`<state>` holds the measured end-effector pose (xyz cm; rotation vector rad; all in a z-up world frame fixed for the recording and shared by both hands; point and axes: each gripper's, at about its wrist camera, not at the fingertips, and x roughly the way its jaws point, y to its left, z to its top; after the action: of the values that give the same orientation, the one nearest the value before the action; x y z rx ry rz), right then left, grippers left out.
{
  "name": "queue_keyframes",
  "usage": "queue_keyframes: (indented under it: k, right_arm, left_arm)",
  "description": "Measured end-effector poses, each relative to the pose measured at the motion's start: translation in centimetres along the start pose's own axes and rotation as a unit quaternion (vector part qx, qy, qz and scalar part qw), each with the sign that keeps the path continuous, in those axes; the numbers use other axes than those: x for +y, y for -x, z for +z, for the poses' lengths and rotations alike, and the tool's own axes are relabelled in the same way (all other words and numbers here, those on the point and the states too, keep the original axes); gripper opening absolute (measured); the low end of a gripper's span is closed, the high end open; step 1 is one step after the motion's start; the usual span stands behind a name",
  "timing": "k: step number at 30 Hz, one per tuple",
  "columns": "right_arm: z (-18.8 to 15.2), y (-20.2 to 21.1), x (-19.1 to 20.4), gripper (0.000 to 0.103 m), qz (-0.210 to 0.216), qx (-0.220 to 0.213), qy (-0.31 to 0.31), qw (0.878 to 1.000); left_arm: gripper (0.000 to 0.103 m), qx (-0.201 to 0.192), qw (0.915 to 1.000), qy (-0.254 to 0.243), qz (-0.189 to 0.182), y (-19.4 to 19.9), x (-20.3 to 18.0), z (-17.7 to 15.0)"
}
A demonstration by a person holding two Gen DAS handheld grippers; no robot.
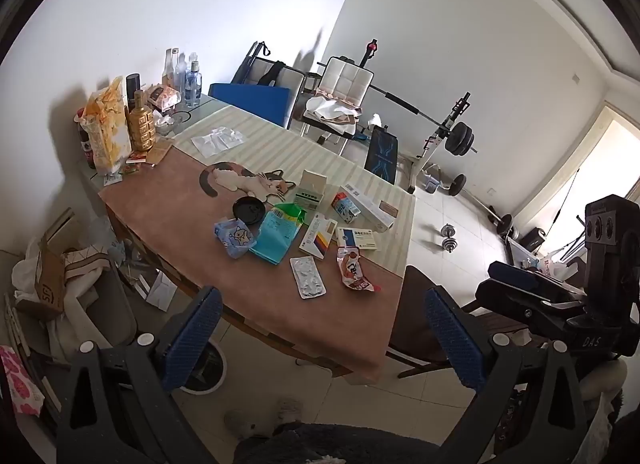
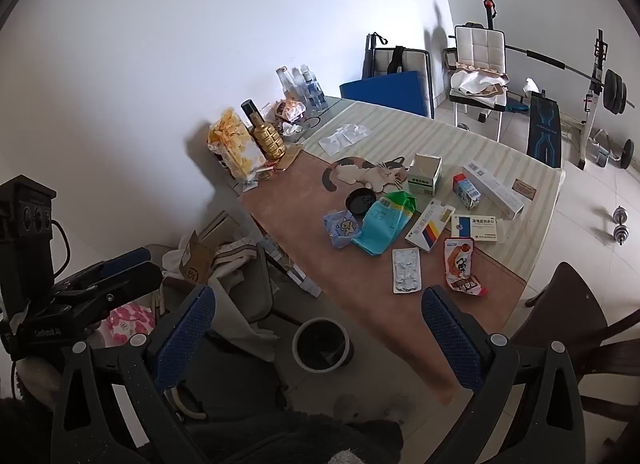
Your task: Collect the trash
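The left gripper has its fingers spread wide with nothing in them. The right gripper is the same. Both hang off the worktop. The trash sits on it: a silver pill pack at 1 o'clock, a red wrapper beside it. A round bin stands on the floor at 12 o'clock.

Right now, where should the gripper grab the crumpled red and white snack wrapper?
Probably its raised, crumpled upper half. The red and white snack wrapper lies on the brown table mat near the table's front edge, so the open right gripper could come from above, jaws straddling its narrow width.
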<state>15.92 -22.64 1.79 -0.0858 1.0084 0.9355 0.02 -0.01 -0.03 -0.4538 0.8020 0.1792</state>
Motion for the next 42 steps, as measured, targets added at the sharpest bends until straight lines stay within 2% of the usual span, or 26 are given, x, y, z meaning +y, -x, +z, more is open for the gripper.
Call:
queue_keyframes:
  k: [15, 17, 35, 42]
  right_arm:
    - [0.0, -0.3, 0.1, 0.103, 0.002, -0.003, 0.002, 1.000]
    - [0.2, -0.7, 0.9, 0.103, 0.004, -0.003, 0.001, 1.000]
    - [0.4, -0.2, 0.7, 0.103, 0.005, -0.005, 0.003, 1.000]
    - [0.5, -0.1, 0.8, 0.103, 0.007, -0.006, 0.003, 1.000]
  left_arm:
    - [0.103, 0.001, 1.0000, 0.000, -0.006, -1.0, -0.2, 0.2]
    - [0.103, 0.000, 0.9999, 0.004, -0.010, -0.2, 0.0, 0.6]
    - [0.103, -0.002, 0.9999, 0.001, -0.012, 0.4, -0.3, 2.1]
    - [0.103, 0.000, 0.9999, 0.002, -0.012, 0.5, -0.4, 1.7]
